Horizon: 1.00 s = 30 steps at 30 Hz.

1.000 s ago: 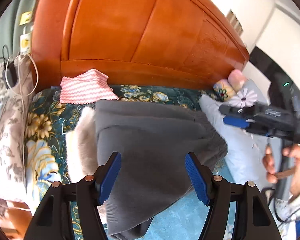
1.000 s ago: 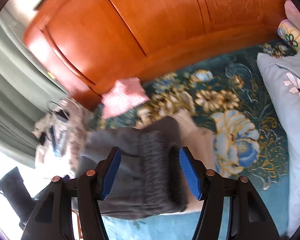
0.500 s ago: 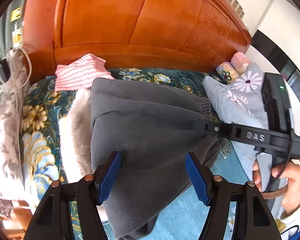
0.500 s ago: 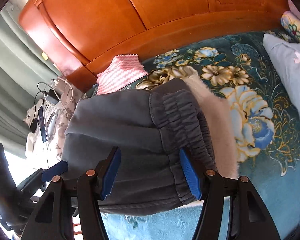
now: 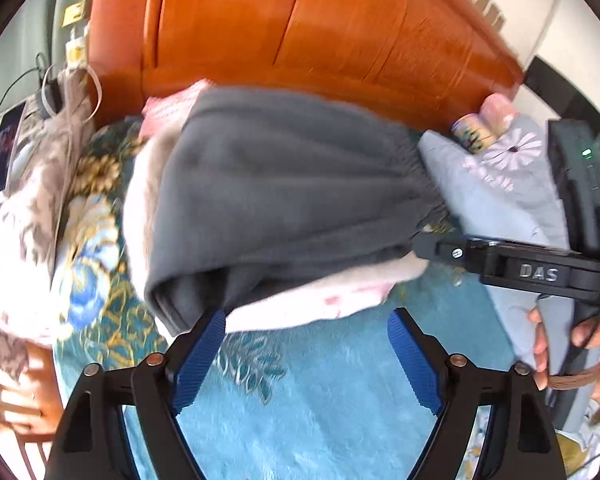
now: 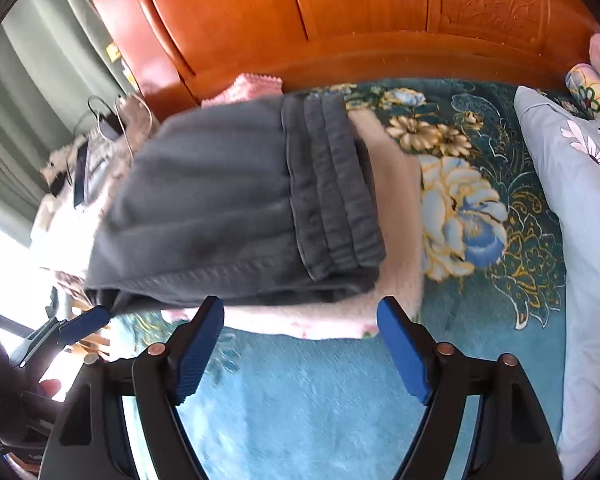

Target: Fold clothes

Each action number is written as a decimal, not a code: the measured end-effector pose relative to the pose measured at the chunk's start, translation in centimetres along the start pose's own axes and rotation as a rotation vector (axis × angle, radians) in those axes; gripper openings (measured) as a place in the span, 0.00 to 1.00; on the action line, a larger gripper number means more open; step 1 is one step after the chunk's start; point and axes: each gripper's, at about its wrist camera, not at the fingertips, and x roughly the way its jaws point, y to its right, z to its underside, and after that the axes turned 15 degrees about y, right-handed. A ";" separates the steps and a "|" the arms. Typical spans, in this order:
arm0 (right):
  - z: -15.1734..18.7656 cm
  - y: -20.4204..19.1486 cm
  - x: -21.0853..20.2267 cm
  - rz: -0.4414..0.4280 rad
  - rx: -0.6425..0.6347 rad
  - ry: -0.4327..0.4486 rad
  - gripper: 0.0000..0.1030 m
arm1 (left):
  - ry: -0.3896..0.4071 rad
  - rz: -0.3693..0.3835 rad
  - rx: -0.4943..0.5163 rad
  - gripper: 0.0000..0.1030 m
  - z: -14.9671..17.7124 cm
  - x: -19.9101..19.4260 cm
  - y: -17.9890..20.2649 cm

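Observation:
Folded dark grey pants (image 5: 284, 196) with an elastic waistband lie on top of a folded pale pink garment (image 5: 320, 296) on the bed; the stack also shows in the right wrist view (image 6: 220, 208), (image 6: 396, 240). My left gripper (image 5: 306, 354) is open and empty, just in front of the stack's near edge. My right gripper (image 6: 300, 344) is open and empty, also just in front of the stack. The right gripper body shows at the right of the left wrist view (image 5: 540, 272), reaching toward the waistband side.
A blue floral bedspread (image 6: 460, 216) covers the bed. An orange wooden headboard (image 5: 300, 32) stands behind. A pink zigzag cloth (image 6: 244, 88) lies by the headboard. A grey flowered pillow (image 6: 588, 200) is at the right. A bedside stand with cables (image 5: 28, 128) is at the left.
Both grippers have pulled back from over the grey pants toward the near edge of the stack. The pink garment's front edge now shows beneath the pants.

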 end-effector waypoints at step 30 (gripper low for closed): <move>1.7 -2.5 1.7 0.122 -0.292 0.148 0.93 | 0.046 -0.153 -0.119 1.00 3.5 3.2 -1.4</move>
